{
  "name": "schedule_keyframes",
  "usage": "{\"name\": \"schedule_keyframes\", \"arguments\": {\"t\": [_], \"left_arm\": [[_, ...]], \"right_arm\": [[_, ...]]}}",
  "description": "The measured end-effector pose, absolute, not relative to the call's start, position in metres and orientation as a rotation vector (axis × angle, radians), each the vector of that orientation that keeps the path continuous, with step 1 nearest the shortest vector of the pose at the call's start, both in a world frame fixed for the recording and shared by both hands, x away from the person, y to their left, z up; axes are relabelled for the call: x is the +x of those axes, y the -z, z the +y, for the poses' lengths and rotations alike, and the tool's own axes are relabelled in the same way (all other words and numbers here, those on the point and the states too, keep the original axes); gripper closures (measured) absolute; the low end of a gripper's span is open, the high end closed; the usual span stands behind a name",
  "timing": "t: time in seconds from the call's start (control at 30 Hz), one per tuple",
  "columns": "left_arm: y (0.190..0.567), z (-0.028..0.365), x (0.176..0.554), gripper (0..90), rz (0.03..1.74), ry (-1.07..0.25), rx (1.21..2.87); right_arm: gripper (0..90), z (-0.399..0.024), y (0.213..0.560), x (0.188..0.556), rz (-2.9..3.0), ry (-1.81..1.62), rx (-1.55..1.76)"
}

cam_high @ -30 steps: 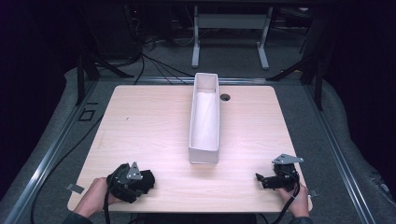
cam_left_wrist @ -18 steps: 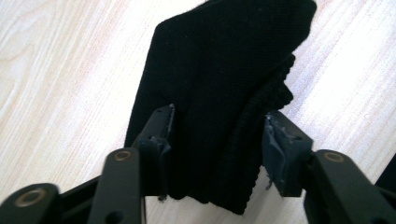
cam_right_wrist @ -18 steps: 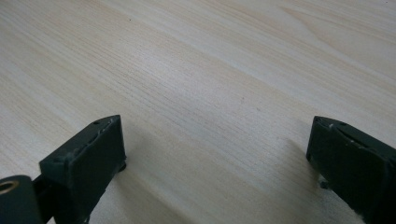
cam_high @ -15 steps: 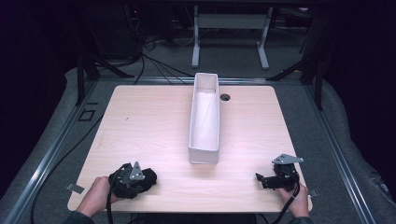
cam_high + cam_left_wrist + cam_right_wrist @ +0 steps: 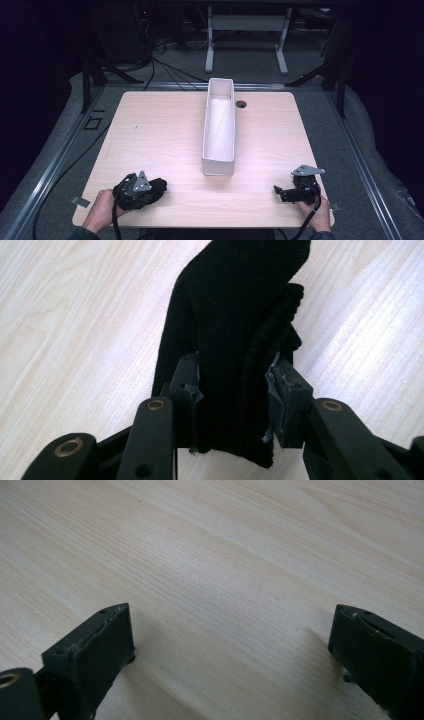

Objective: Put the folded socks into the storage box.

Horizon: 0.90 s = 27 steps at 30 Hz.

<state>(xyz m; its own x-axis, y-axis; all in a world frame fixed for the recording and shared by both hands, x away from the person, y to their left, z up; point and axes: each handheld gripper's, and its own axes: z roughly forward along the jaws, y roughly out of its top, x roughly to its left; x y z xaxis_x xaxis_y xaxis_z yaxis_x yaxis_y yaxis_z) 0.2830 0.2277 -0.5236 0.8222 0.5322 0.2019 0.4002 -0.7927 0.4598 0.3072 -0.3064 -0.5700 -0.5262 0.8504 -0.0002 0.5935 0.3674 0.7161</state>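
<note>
A black knitted sock-like cloth (image 5: 235, 300) lies on the light wooden table (image 5: 150, 130) at the near left. My left gripper (image 5: 232, 385) has just been closing on it, and both pads now press its near end. From above, the left gripper (image 5: 150, 189) and the cloth (image 5: 160, 184) form one dark bundle in front of the person's left hand. At the near right, my right gripper (image 5: 278, 191) rests low on the table, pointing left. Its jaws (image 5: 230, 630) stand wide apart over bare wood with nothing between them.
A long narrow white box (image 5: 218, 165) stands open-topped along the middle of the table, running away from me. A small round hole (image 5: 241, 104) sits in the tabletop beside its far end. Dark floor, cables and metal frames surround the table.
The dark bundle at the left gripper looks slightly tighter than a second ago. Both hands and the white box stay where they were.
</note>
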Motion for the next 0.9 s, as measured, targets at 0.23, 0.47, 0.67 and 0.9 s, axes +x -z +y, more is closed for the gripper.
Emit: {"name": "schedule_keyframes", "arguments": {"t": [0.23, 0.47, 0.67, 0.9], "left_arm": [[0.518, 0.226, 0.285, 61.9, 0.682, -0.480, 2.578], [0.510, 0.223, 0.287, 62.0, 0.666, -0.494, 2.565], [0.503, 0.223, 0.290, 61.9, 0.661, -0.506, 2.558], [0.495, 0.223, 0.293, 61.9, 0.649, -0.503, 2.551]], "right_arm": [[0.0, -0.306, 0.570, 0.308, 2.284, -0.948, 1.251], [0.0, -0.305, 0.570, 0.309, 2.294, -0.950, 1.247], [0.0, -0.305, 0.570, 0.309, 2.292, -0.948, 1.247], [0.0, -0.305, 0.571, 0.309, 2.289, -0.949, 1.248]]}}
